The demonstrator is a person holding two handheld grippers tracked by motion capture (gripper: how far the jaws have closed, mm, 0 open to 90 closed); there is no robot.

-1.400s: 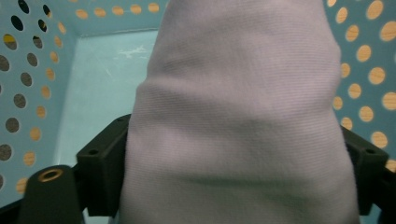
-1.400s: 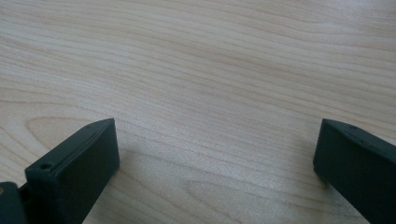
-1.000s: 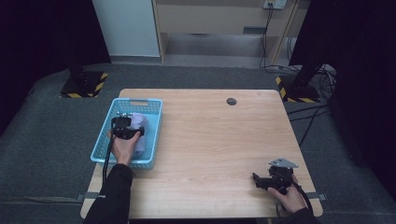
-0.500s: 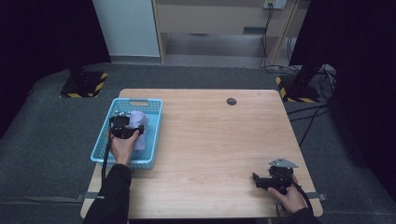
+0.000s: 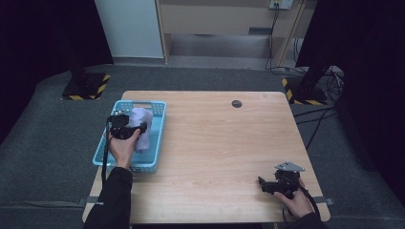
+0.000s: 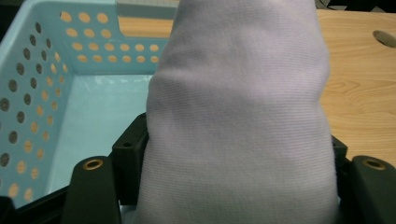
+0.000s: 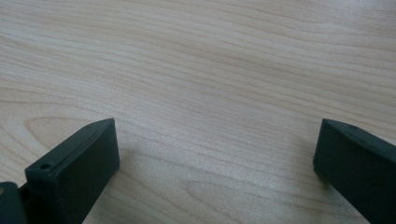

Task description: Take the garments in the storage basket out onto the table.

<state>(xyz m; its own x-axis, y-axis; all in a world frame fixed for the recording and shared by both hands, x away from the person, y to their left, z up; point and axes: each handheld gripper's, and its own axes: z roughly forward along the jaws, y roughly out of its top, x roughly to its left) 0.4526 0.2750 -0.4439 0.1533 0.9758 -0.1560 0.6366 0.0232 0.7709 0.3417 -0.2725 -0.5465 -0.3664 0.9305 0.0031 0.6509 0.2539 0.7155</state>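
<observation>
One cloth, one basket, two grippers.

High view: the left gripper (image 5: pixel 128 130) pinches one pale lilac cloth (image 5: pixel 141 128) above the blue basket (image 5: pixel 157 138); the right gripper (image 5: pixel 274 185) rests well apart on the table (image 5: pixel 219 143).
Left gripper view: the cloth (image 6: pixel 238 116) bulges between the jaws, hiding much of the basket (image 6: pixel 42 93) ahead.
Right gripper view: the jaws stand spread over bare table (image 7: pixel 210 84).

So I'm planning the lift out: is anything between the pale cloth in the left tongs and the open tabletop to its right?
Only the basket wall beside the cloth stands between. Past it, the table looks bare.
</observation>
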